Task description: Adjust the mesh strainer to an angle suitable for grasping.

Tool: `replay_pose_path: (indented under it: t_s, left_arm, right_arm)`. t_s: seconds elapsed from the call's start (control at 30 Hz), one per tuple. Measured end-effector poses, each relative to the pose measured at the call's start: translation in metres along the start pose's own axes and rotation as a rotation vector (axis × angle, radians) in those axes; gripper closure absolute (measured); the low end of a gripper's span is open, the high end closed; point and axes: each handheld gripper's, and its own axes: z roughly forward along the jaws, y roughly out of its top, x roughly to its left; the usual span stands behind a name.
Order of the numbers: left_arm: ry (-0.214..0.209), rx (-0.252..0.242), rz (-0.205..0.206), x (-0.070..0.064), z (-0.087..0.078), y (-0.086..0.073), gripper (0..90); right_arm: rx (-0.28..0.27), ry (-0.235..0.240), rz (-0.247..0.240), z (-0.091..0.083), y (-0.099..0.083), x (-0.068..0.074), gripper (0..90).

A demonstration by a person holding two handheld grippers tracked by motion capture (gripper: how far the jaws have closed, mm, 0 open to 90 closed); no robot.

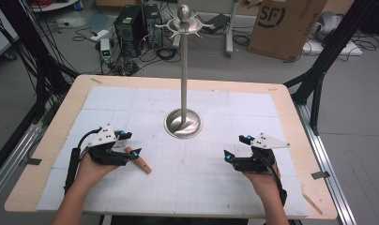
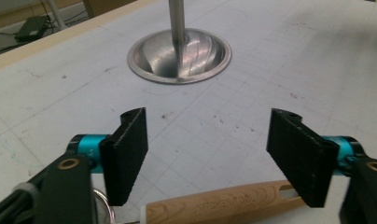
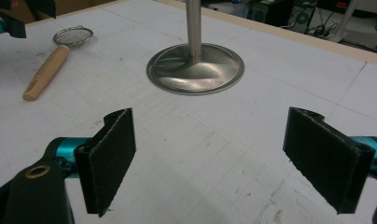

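The strainer [image 3: 56,58], a small wire-mesh sieve on a wooden handle [image 2: 224,203], lies flat on the white gridded mat [image 1: 201,178], right under the left gripper [image 1: 130,143]. In the left gripper view the handle runs crosswise just below the two black jaws, which stand wide apart with nothing between them; its free end lies beneath the jaw at about 4 o'clock, and a bit of wire shows by the other jaw at 7 o'clock. From the high view the handle sticks out of the left gripper toward 4 o'clock, while the mesh bowl is hidden under the gripper. The right gripper [image 1: 236,146], held well apart from the left one, also has its jaws spread open and empty; its own view shows the strainer at 10 o'clock, mesh bowl farther off, handle end nearer. Ahead of both grippers, at 12 o'clock, the metal stand [image 1: 184,75] rises from its round base [image 1: 183,124] on the mat, on the wooden table [image 1: 56,136].
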Motion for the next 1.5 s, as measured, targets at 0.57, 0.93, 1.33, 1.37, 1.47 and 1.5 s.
replay_pose_path:
  t_s: [0.57,0.93,1.33,1.37,1.47,1.5]
  left_arm:
    - [-0.152,0.150,0.008,-0.001,0.005,-0.007,71.6]
    - [-0.226,0.216,0.071,-0.009,0.010,-0.010,89.2]
    - [-0.222,0.297,0.133,-0.017,0.020,-0.012,89.7]
    - [-0.214,0.297,0.132,-0.017,0.020,-0.012,89.7]
    - [-0.193,0.303,0.143,-0.019,0.024,-0.011,89.7]
    - [-0.182,0.305,0.142,-0.021,0.025,-0.010,89.7]
  right_arm:
    - [0.018,-0.001,-0.009,0.003,-0.001,0.002,16.0]
    - [0.022,0.005,-0.016,0.006,-0.001,0.002,16.0]
    - [0.026,0.004,-0.010,0.007,-0.002,0.003,16.0]
    - [0.026,0.001,-0.011,0.006,-0.002,0.003,16.1]
    - [0.029,0.003,-0.006,0.006,-0.002,0.003,16.0]
    - [0.029,0.003,-0.006,0.006,-0.002,0.003,16.0]
